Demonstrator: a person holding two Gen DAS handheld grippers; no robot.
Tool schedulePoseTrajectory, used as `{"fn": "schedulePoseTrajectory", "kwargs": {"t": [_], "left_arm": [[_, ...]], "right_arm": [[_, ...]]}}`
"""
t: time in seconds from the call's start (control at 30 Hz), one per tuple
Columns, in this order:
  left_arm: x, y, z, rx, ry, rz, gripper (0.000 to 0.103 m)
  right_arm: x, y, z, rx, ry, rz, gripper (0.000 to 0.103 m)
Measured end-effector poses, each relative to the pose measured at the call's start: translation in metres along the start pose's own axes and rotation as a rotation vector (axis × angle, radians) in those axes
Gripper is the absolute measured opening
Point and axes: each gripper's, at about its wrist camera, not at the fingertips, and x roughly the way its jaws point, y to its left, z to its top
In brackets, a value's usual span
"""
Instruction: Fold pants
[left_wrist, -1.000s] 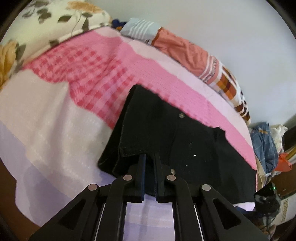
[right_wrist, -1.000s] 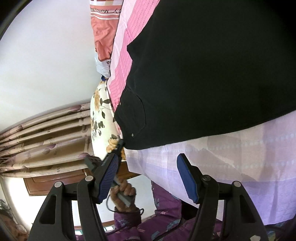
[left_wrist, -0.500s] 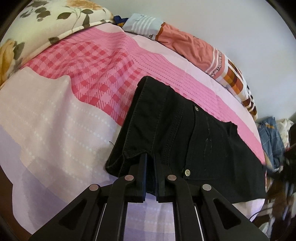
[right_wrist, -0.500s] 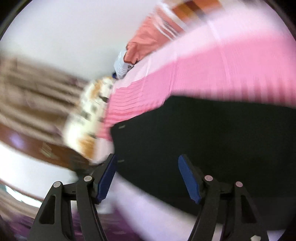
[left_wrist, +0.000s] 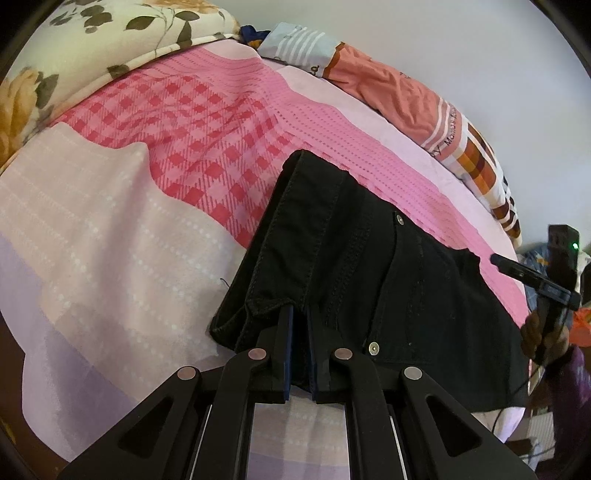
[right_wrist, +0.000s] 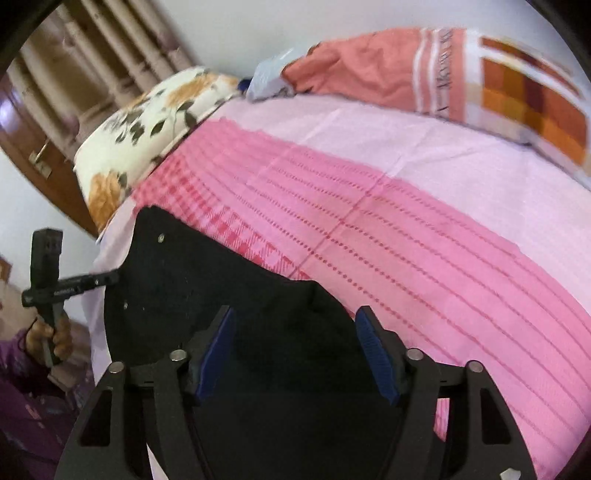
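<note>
Compared with a second ago, the right gripper (right_wrist: 295, 350) is now looking across the bed from the far end of the pants, where earlier it was seeing the bed turned on its side with the wall and curtains filling the left of its view; the half-second-old frame from it is smeared with motion. In the left wrist view the black pants (left_wrist: 369, 280) are showing more of their stitched seams and metal studs than before, and the right gripper (left_wrist: 532, 275) with the hand (left_wrist: 543, 336) holding it is now appearing at the right edge, which it was not earlier. The left gripper (left_wrist: 300, 350) is keeping its jaws pressed together on a folded edge of the pants at their near corner, with cloth pinched between the pads. The right gripper's jaws have just been closing but are standing apart, about half open, the blue pads (right_wrist: 218, 350) hovering over black cloth with nothing clamped; whether they are touching the fabric cannot be told. One pair of pants (right_wrist: 207, 295) is lying flat on the pink and lilac bedsheet (left_wrist: 110, 229), near the front edge of the bed. Two pillows are resting along the far side: one floral pillow (right_wrist: 147, 122) and one orange patterned pillow (right_wrist: 424, 70).
</note>
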Motion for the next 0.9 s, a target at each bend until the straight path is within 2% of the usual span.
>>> {"fn": "schedulePoseTrajectory", "kwargs": {"t": [0.07,0.13,0.3,0.37,0.47,0.63,0.7,0.8,0.9], "left_arm": [[0.0,0.0,0.001,-0.003,0.005,0.006,0.009],[0.001,-0.002,0.001,-0.007,0.01,0.013,0.009],[0.002,-0.004,0.003,-0.006,0.016,0.032,0.009],[0.002,-0.005,0.003,-0.005,0.017,0.038,0.009],[0.002,-0.004,0.002,-0.013,0.015,0.037,0.009],[0.001,-0.003,0.001,-0.024,0.0,0.038,0.009],[0.002,-0.005,-0.001,-0.013,-0.01,0.048,0.009],[0.002,-0.006,-0.002,-0.01,-0.017,0.055,0.009],[0.003,-0.005,-0.001,-0.018,-0.017,0.049,0.01]], "right_arm": [[0.018,-0.003,0.002,-0.018,0.065,0.008,0.037],[0.03,-0.005,0.001,-0.034,0.11,0.038,0.029],[0.039,0.005,0.003,-0.085,0.138,0.076,0.021],[0.04,0.004,0.006,-0.086,0.117,0.069,0.015],[0.037,-0.002,0.007,-0.049,0.064,0.06,0.011],[0.034,-0.019,0.002,0.046,-0.032,0.026,0.007],[0.035,-0.033,0.004,0.105,-0.059,0.045,0.006],[0.043,-0.027,0.001,0.077,-0.075,0.008,0.005],[0.041,-0.035,0.002,0.109,-0.091,0.026,0.003]]}}
